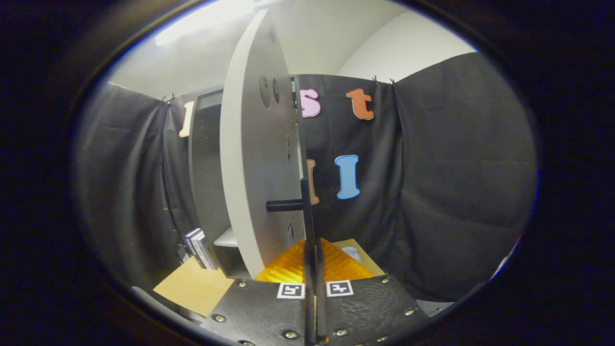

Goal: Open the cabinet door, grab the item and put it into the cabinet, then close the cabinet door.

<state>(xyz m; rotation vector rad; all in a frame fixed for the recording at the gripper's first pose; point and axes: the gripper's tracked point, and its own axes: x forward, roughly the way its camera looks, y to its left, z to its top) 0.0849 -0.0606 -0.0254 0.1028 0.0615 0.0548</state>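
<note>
Black cloth wall (456, 182) draped behind everything. Grey cabinet (206, 163) standing left of centre, upright, a pale shelf (227, 239) visible low inside. Door (257, 158) swung open and seen nearly edge-on, rising tall just ahead of the fingers, 2 round holes near its top. Tan table (192, 286) underneath, cabinet resting on it. Gripper (314, 262) low and centred, 2 fingers drawn almost together, only a thin gap left, clamped on the dark bar handle (306, 211) that runs upright along the door's edge and joins the door face by a short black post. 2 square markers on the gripper body behind the fingers. Item (201, 247), a small stack of flat boxes, standing upright on the table just left of the cabinet's base, well apart from the fingers.
</note>
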